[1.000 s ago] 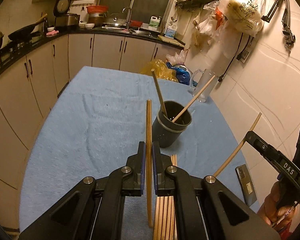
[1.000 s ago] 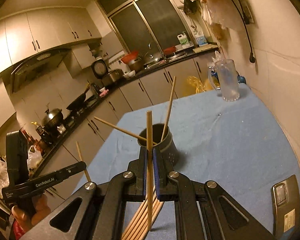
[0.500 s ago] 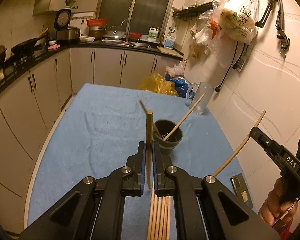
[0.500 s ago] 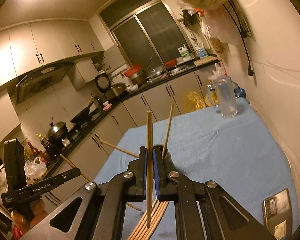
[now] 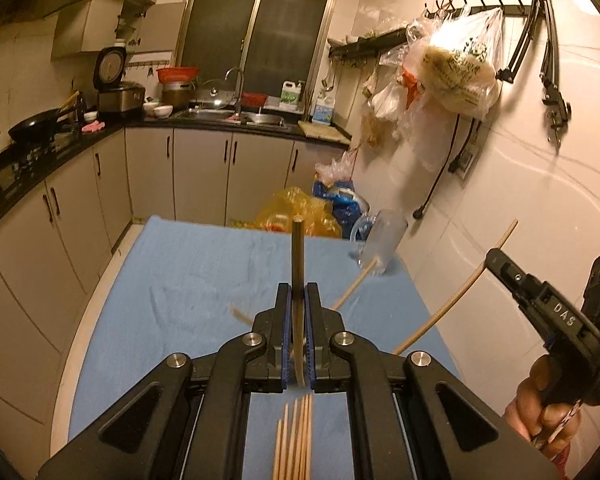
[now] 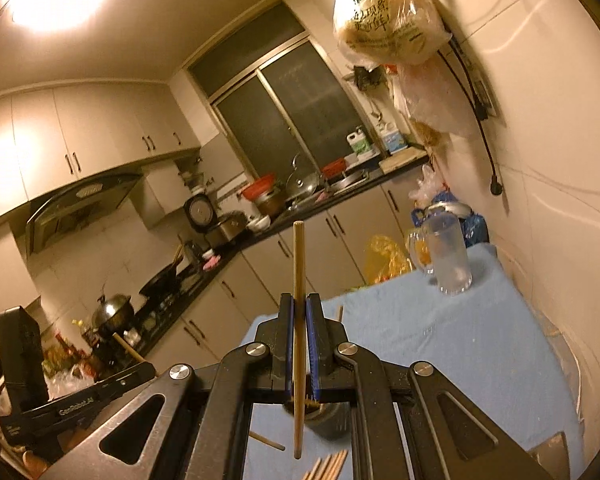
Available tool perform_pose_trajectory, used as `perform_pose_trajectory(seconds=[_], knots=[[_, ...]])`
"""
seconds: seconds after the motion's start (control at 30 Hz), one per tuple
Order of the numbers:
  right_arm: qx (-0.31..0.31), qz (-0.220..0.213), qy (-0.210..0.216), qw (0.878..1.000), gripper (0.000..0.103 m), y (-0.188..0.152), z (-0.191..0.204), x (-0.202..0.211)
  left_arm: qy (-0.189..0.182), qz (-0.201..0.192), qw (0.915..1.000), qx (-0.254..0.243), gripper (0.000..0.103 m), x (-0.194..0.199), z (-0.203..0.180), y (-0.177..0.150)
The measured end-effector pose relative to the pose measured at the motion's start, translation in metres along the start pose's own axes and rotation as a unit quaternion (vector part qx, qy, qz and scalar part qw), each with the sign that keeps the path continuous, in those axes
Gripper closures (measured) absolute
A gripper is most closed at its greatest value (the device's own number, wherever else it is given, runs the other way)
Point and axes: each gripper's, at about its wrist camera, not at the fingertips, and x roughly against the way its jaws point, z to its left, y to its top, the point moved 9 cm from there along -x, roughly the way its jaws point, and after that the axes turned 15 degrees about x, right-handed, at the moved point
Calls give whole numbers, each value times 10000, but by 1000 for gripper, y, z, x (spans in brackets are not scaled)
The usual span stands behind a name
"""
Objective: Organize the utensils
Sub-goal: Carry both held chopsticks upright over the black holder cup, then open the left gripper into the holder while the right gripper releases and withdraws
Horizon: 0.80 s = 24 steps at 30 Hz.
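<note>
My left gripper (image 5: 298, 300) is shut on a wooden chopstick (image 5: 297, 252) that stands upright between its pads. My right gripper (image 6: 299, 312) is shut on another wooden chopstick (image 6: 299, 264), also upright; it shows at the right of the left wrist view (image 5: 456, 300). The dark utensil cup (image 6: 327, 420) sits low behind the right gripper, mostly hidden; in the left wrist view the gripper hides it, and only a chopstick (image 5: 354, 284) leaning out of it shows. Several loose chopsticks (image 5: 294, 440) lie on the blue cloth (image 5: 188, 272) below my left gripper.
A clear glass mug (image 6: 448, 264) stands at the table's far right corner. A phone (image 6: 556, 450) lies near the right front edge. The tiled wall runs along the right side, kitchen cabinets (image 5: 204, 176) behind and to the left.
Both grippers have risen and tilted upward with their chopsticks. The cup has dropped from the middle of both views to behind the grippers.
</note>
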Motion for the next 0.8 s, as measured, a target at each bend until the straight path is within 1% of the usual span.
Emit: perform_pose_trajectory(seconds=[0.1, 0.17, 0.3, 0.5, 0.6, 0.8], knots=[[-88, -34, -63, 9999, 96, 13, -4, -13, -76, -34, 10000, 14, 97, -8, -8, 15], [-74, -119, -179, 9997, 96, 19, -6, -21, -41, -101, 9999, 19, 97, -14, -10, 23], [-113, -102, -251, 9996, 96, 20, -9, -37, -31, -42, 9999, 106, 97, -34, -7, 26], [-112, 217, -306, 9992, 96, 1, -12, -72, 59, 219, 9996, 186, 97, -62, 9, 14], [-81, 485, -271, 9984, 96, -17, -11, -87, 80, 332, 9993, 147, 97, -71, 14, 6], [-33, 845, -291, 9960, 96, -48, -12, -108, 230, 470, 9985, 148, 97, -93, 28, -7]])
